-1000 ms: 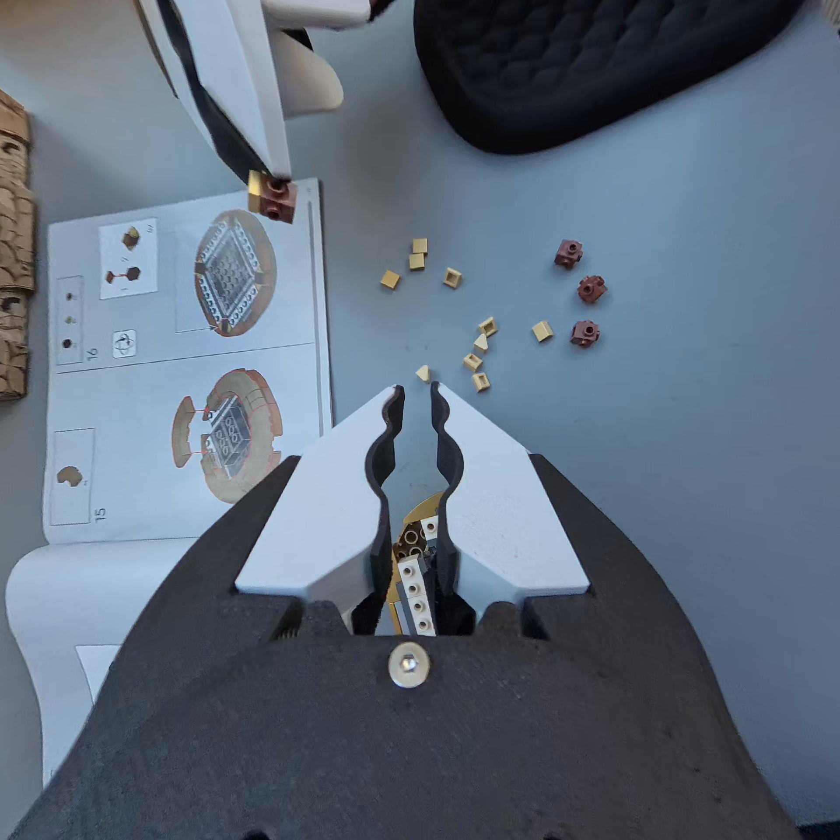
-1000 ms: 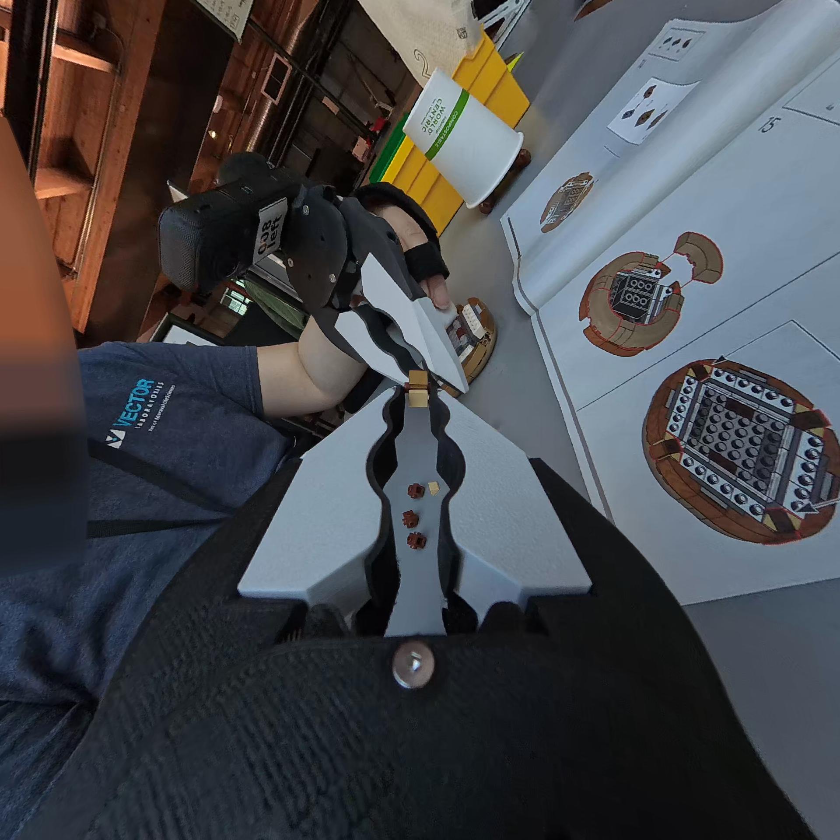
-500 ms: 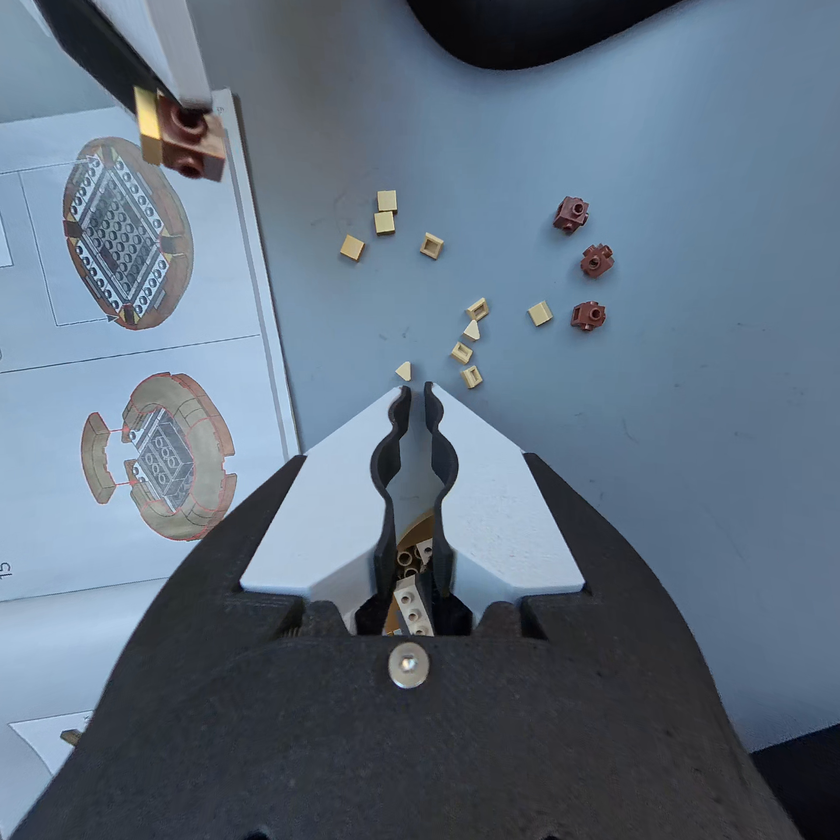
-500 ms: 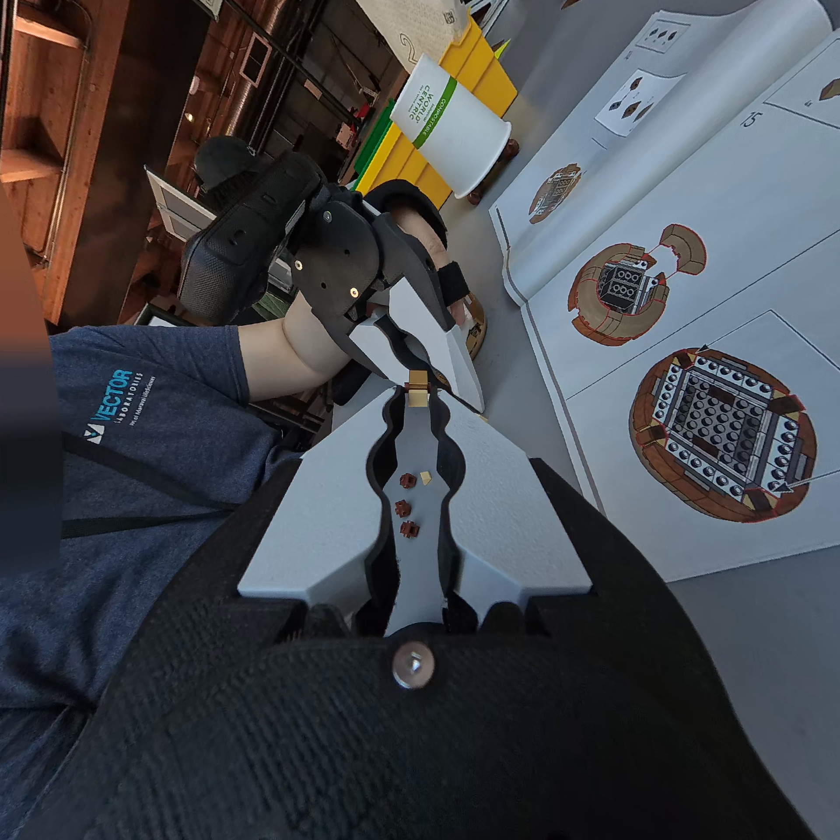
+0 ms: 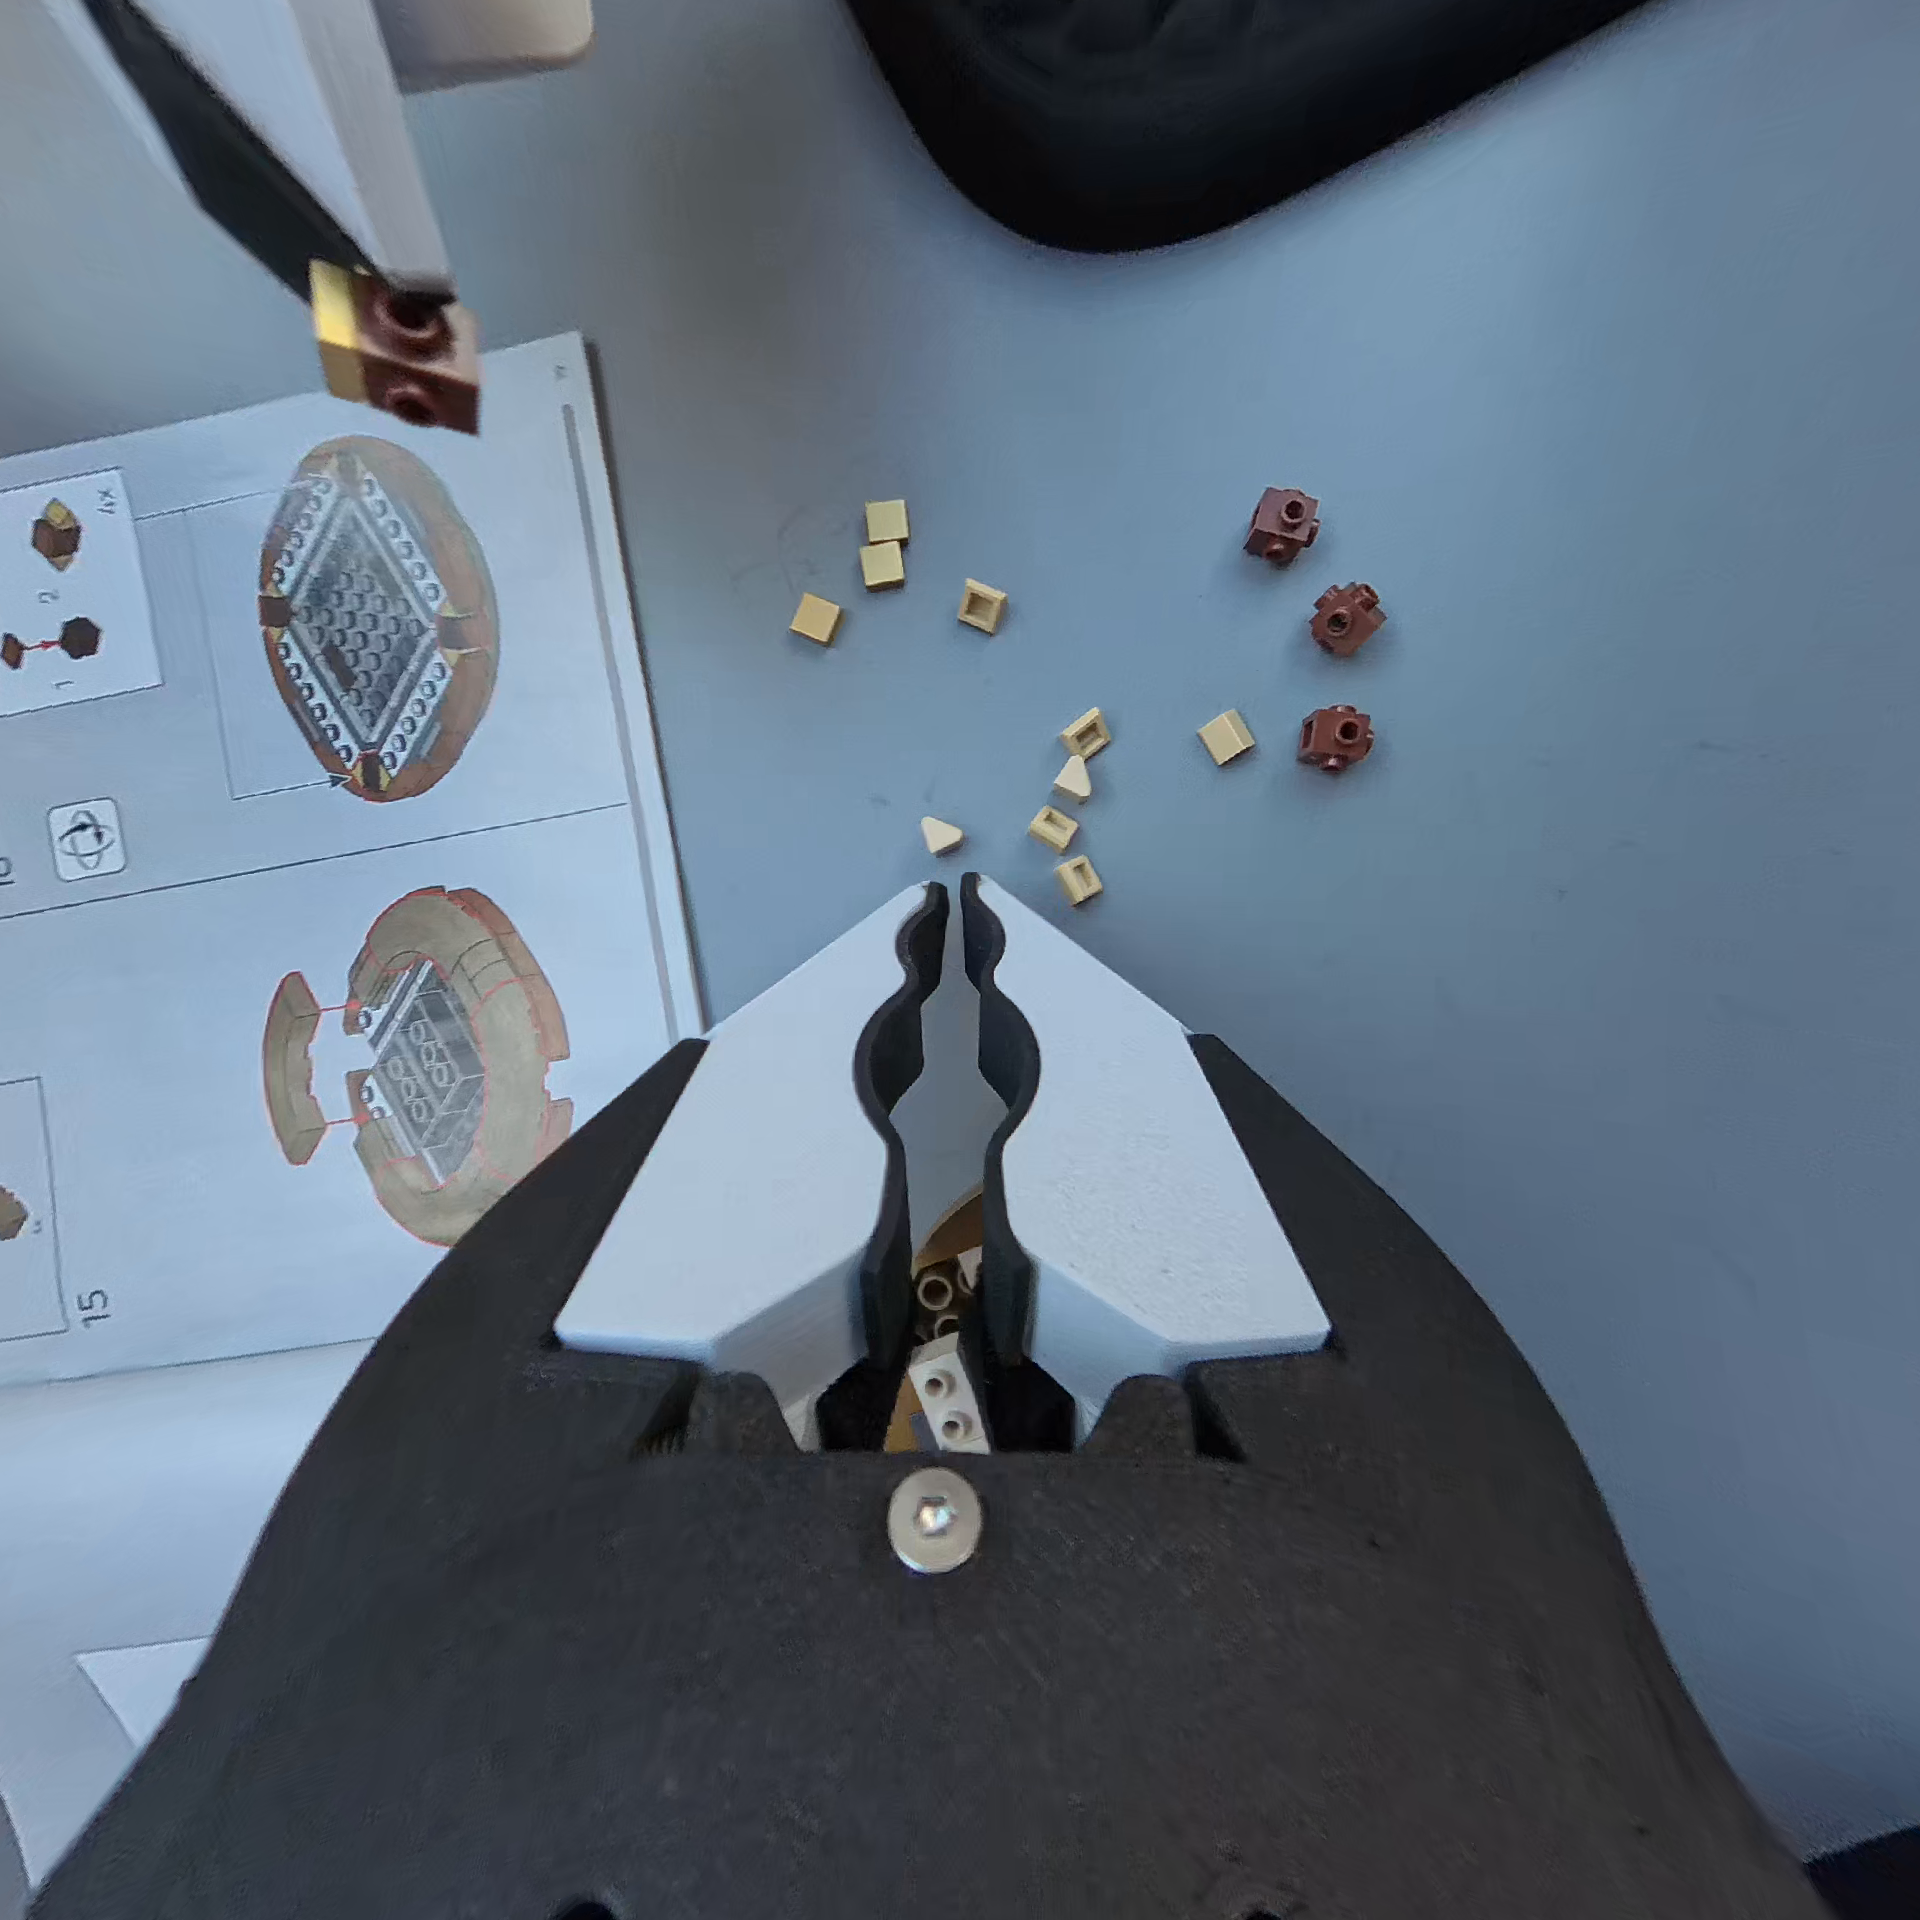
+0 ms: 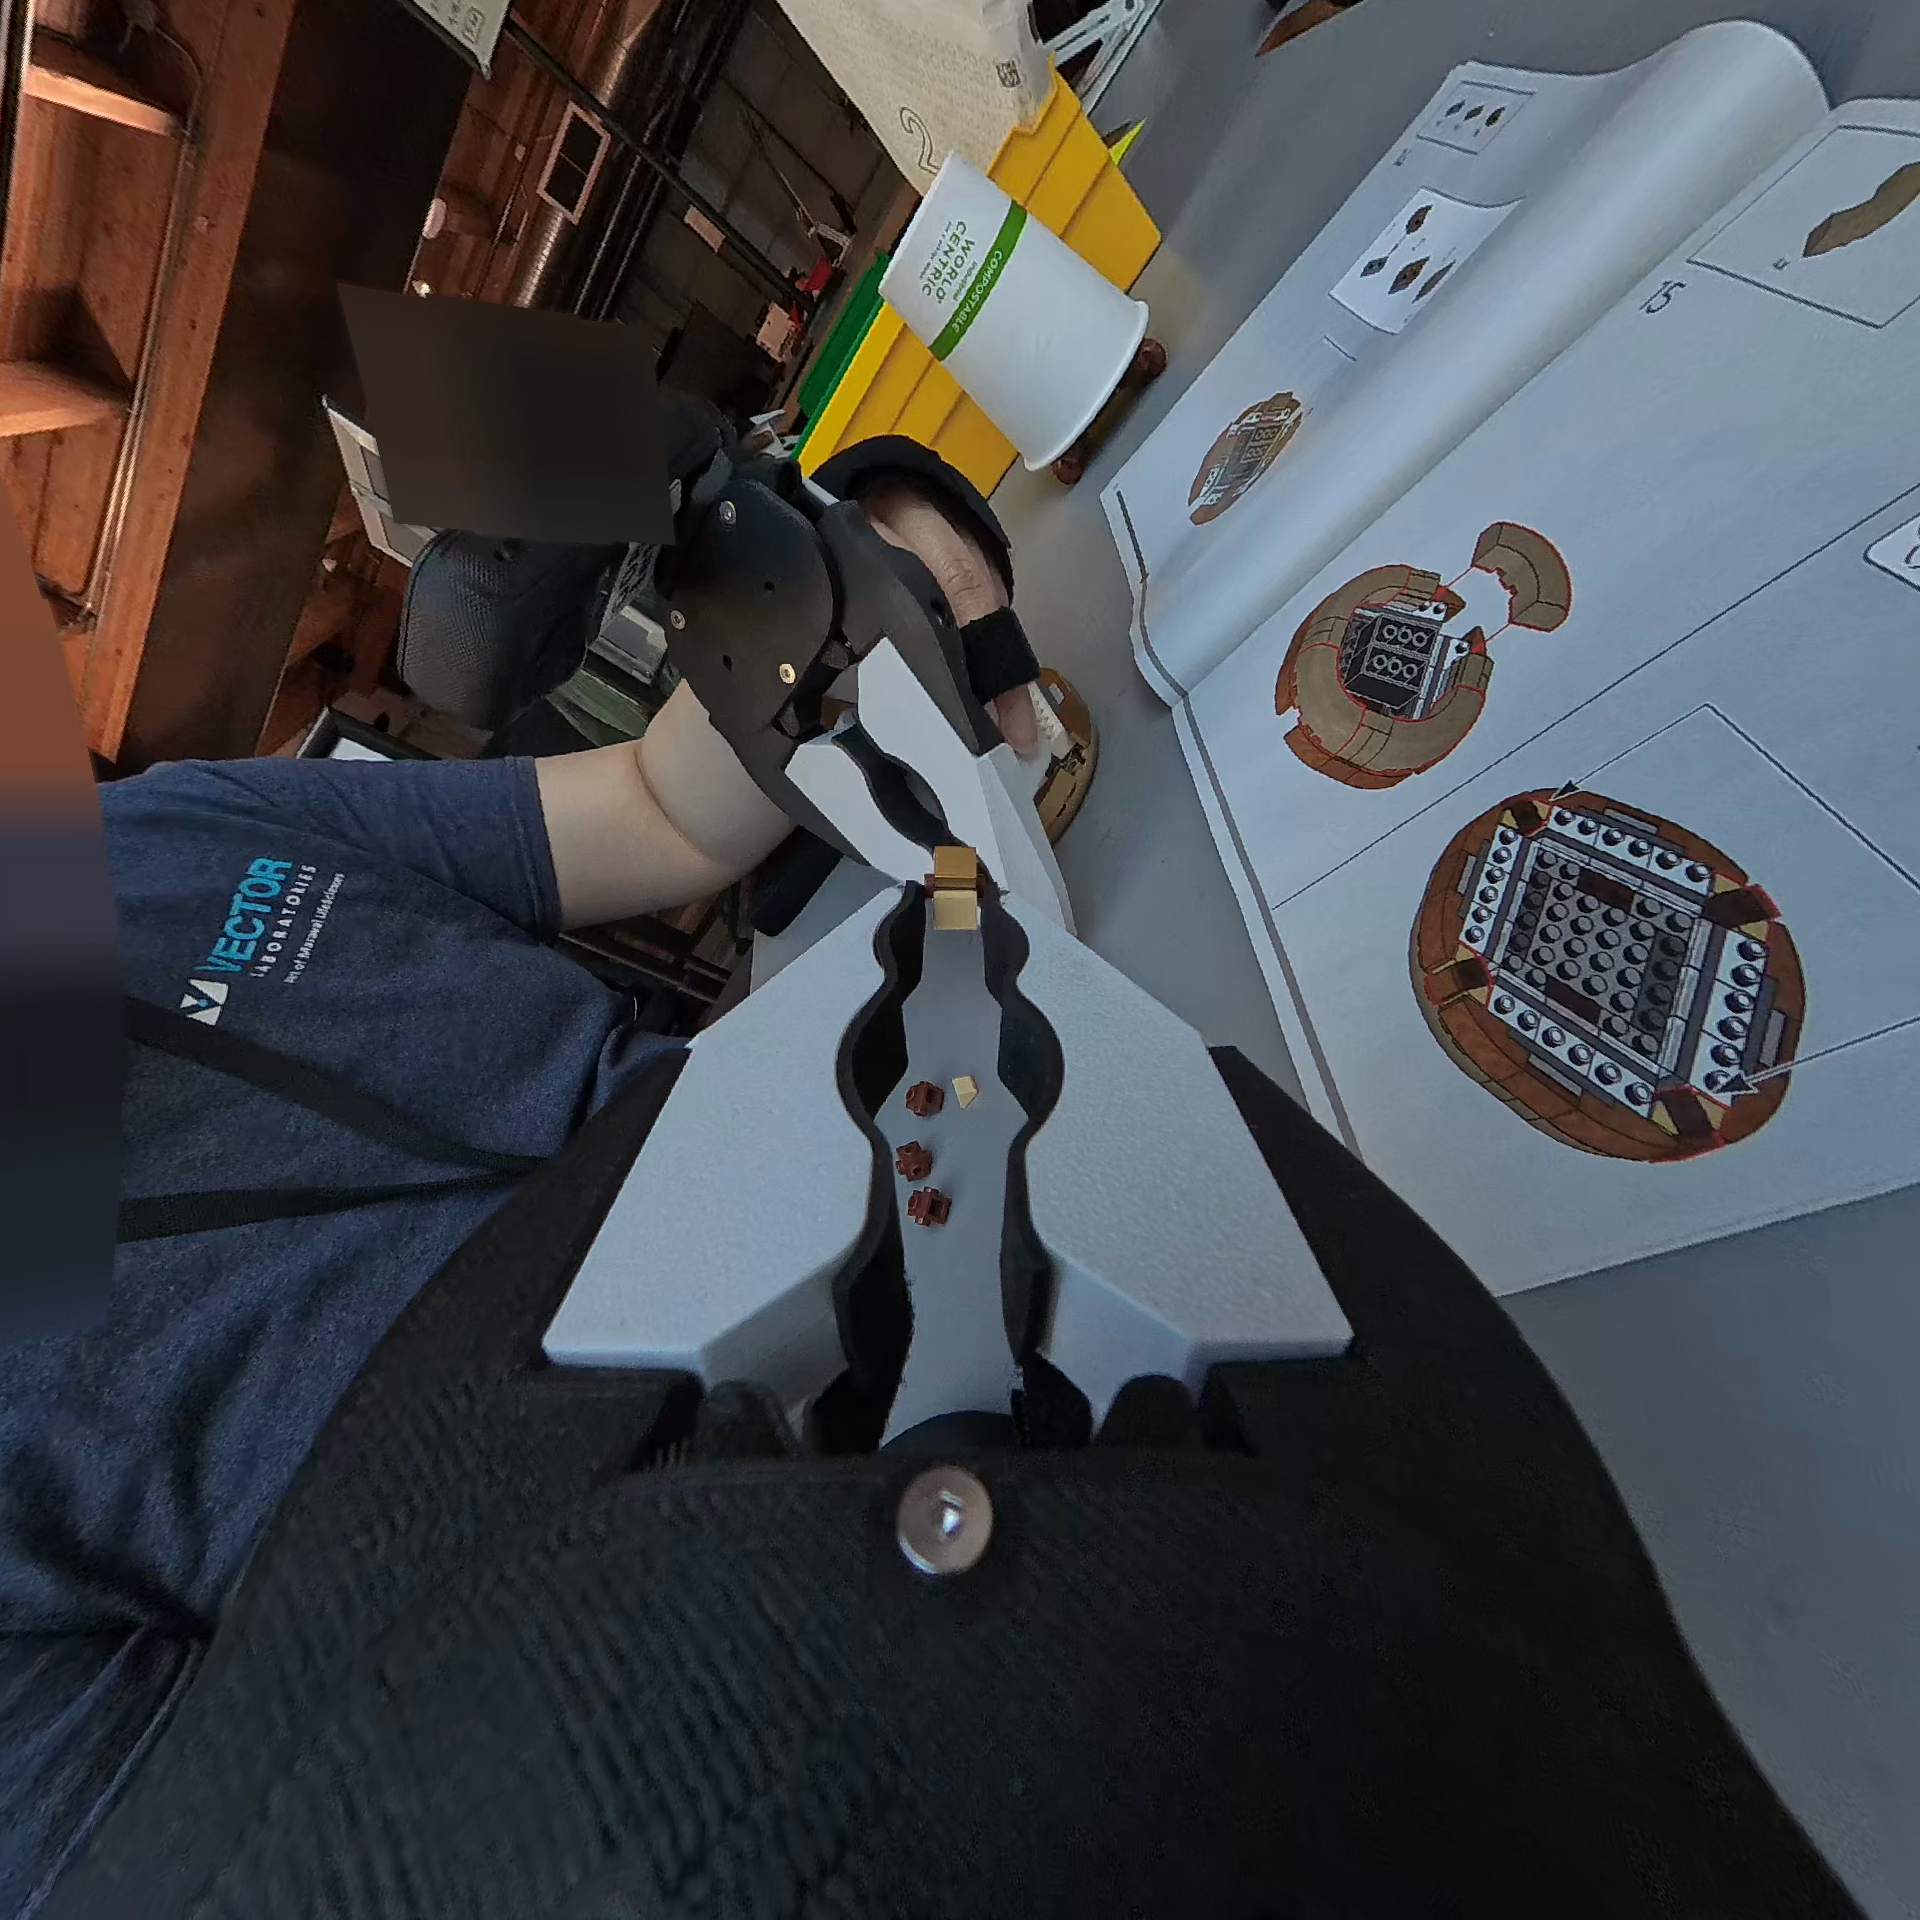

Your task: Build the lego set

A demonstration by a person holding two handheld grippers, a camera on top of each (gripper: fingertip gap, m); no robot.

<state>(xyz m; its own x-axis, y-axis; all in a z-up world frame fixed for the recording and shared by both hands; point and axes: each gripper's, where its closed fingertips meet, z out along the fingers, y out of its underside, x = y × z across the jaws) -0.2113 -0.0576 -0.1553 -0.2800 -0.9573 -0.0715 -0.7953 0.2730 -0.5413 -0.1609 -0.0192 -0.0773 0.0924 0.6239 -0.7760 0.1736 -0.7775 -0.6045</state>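
Lego build (image 5: 940,1382) in narrow left tongs (image 5: 953,886); brown-gold brick (image 6: 954,891) in right tongs (image 6: 953,902), above manual (image 5: 343,935).

grey table (image 5: 1558,1039) | wooden beams (image 6: 125,312) | black chair (image 6: 468,634)

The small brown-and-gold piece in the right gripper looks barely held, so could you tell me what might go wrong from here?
1. The brown-and-gold piece is pinched only at the right gripper tips, above the table; it could twist or drop.
2. A drop could scatter the loose tan tiles.
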